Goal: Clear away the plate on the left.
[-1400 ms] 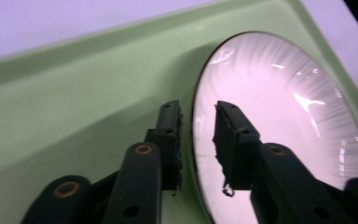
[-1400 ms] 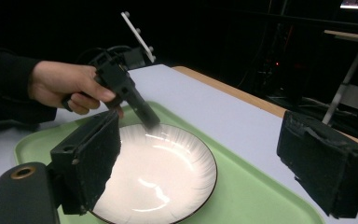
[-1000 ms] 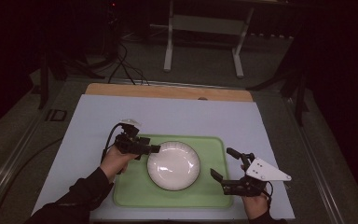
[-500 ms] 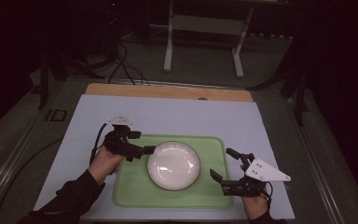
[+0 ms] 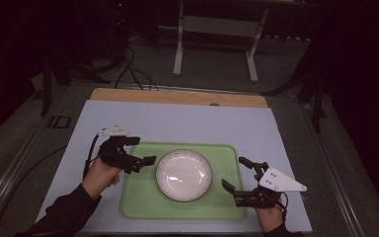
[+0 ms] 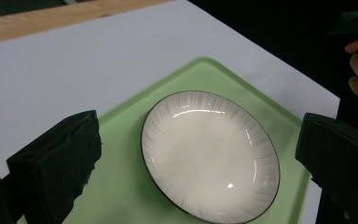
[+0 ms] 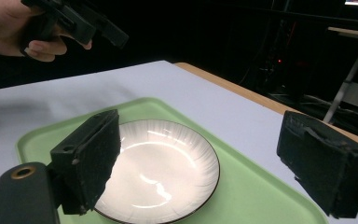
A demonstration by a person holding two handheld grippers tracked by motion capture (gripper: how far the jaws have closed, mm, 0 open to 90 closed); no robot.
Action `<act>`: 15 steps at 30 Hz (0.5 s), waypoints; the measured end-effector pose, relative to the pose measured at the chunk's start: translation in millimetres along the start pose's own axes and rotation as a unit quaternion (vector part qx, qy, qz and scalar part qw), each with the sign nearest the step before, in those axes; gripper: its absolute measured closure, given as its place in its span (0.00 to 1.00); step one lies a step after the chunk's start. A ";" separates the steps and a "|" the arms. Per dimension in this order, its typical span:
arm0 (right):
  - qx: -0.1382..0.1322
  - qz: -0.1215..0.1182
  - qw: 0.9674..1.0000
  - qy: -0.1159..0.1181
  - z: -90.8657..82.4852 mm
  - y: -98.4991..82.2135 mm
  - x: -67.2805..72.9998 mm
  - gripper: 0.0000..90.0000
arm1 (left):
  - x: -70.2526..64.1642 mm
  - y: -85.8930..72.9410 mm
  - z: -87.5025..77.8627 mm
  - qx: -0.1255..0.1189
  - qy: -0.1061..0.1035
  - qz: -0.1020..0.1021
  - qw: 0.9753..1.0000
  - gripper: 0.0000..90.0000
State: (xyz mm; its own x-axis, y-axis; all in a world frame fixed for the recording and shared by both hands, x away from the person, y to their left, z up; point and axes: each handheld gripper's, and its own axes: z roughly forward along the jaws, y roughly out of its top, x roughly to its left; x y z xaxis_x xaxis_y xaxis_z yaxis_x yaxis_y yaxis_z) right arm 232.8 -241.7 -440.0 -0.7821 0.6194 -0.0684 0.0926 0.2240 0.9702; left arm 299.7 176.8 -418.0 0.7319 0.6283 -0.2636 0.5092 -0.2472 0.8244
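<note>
A white plate (image 5: 183, 175) with a thin dark rim lies in the middle of a light green tray (image 5: 138, 202). My left gripper (image 5: 142, 151) is open and hovers over the tray's left edge, its jaws pointing at the plate and a little apart from it. My right gripper (image 5: 233, 173) is open near the tray's right edge, also apart from the plate. In the left gripper view the plate (image 6: 209, 156) sits beyond the wide-spread jaws of the left gripper (image 6: 199, 135). The right gripper view shows the plate (image 7: 158, 170) ahead of the open right gripper (image 7: 200, 126), with nothing held.
The tray rests on a white board (image 5: 177, 123) with a wooden strip (image 5: 177, 97) along its far edge. A metal stand (image 5: 214, 29) and cables (image 5: 133, 69) are on the dark floor beyond. The other hand with the left gripper (image 7: 74, 21) appears top left in the right gripper view.
My left gripper has drawn back to the left, away from the plate's rim. The right gripper, plate and tray have stayed where they were.
</note>
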 end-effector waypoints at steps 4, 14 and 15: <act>0.001 -0.001 1.000 0.001 0.7 -0.2 0.4 0.15 | 0.2 -5.2 -6.5 -0.002 0.010 0.006 1.000 0.00; 0.002 0.003 1.000 0.004 2.2 -0.9 -0.1 0.15 | -1.8 -25.1 -23.7 -0.014 0.021 0.009 1.000 0.00; 0.003 0.002 1.000 0.004 2.3 -0.9 0.1 0.15 | -2.2 -27.8 -24.3 -0.014 0.022 0.008 1.000 0.00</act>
State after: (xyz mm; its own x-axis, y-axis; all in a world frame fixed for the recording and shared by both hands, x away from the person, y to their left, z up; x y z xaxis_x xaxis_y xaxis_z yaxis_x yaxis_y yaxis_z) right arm 234.1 -240.1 -441.3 -0.7871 0.6136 -0.0625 0.0994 0.2262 0.9690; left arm 272.9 200.2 -428.2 0.7187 0.6570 -0.2276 0.4840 -0.2377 0.8421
